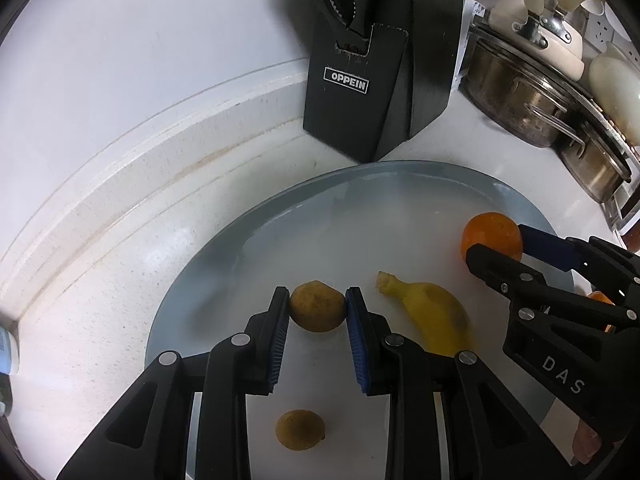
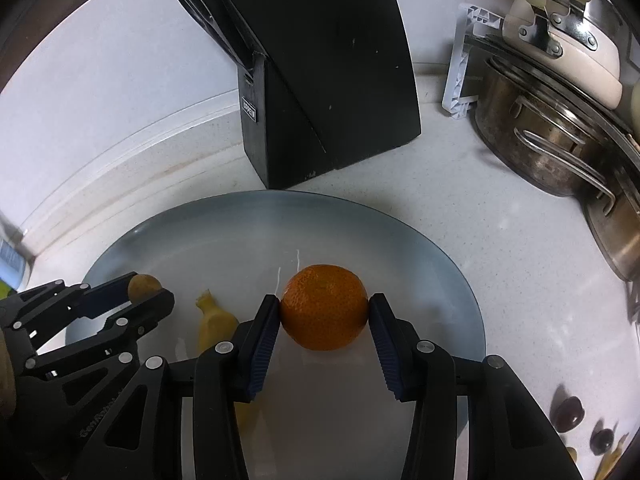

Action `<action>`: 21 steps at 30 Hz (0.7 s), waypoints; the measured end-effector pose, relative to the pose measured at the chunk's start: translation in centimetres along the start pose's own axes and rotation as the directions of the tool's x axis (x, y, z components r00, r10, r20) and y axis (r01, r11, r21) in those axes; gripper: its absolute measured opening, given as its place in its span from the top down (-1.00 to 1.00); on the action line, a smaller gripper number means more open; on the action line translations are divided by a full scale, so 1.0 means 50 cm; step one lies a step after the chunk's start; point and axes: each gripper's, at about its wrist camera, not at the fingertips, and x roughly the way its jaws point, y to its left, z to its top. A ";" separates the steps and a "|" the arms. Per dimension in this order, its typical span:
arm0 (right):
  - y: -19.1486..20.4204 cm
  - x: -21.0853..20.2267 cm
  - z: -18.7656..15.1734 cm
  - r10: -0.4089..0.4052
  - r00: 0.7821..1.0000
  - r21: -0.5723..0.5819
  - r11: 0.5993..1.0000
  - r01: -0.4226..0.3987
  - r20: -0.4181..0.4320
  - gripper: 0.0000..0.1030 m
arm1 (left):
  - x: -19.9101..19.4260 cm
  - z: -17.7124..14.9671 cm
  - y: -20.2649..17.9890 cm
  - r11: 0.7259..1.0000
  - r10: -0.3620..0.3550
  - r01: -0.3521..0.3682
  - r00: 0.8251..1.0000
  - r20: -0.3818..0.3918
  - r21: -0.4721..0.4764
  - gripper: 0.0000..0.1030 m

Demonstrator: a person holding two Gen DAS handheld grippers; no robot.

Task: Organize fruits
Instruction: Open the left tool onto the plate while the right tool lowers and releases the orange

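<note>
You're clamping a brownish fruit [image 1: 317,306] in the left claw [image 1: 317,312] and the orange [image 2: 324,306] in the right claw [image 2: 324,314], both over the plate [image 2: 440,264] beside the banana [image 1: 434,314], mid-placement; next you're likely lowering and releasing gently so neither rolls.

brown fruits [image 1: 317,306] 2 | banana [image 1: 434,314] 1 | orange [image 2: 324,307] 1 | plate [image 2: 400,232] 1 | knife block [image 2: 320,80] 1

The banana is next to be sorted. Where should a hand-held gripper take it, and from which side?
Grip the banana across its thick middle, coming from above, pads on its long curved sides. It lies flat on the plate; the stem end tapers.
</note>
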 end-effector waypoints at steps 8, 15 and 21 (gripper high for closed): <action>0.003 -0.009 0.000 0.006 1.000 0.014 1.000 -0.006 0.007 -0.09 | -0.015 0.002 0.004 1.000 0.003 -0.003 1.000 0.021 -0.010 0.08; 0.003 -0.057 -0.010 -0.008 0.999 0.023 1.000 0.007 0.053 -0.10 | -0.066 0.000 -0.001 0.999 0.035 -0.034 0.997 0.073 -0.014 -0.10; -0.015 -0.114 -0.025 -0.057 0.993 0.023 0.998 0.055 0.105 -0.10 | -0.120 -0.006 -0.014 0.999 0.054 -0.054 0.990 0.134 -0.004 -0.27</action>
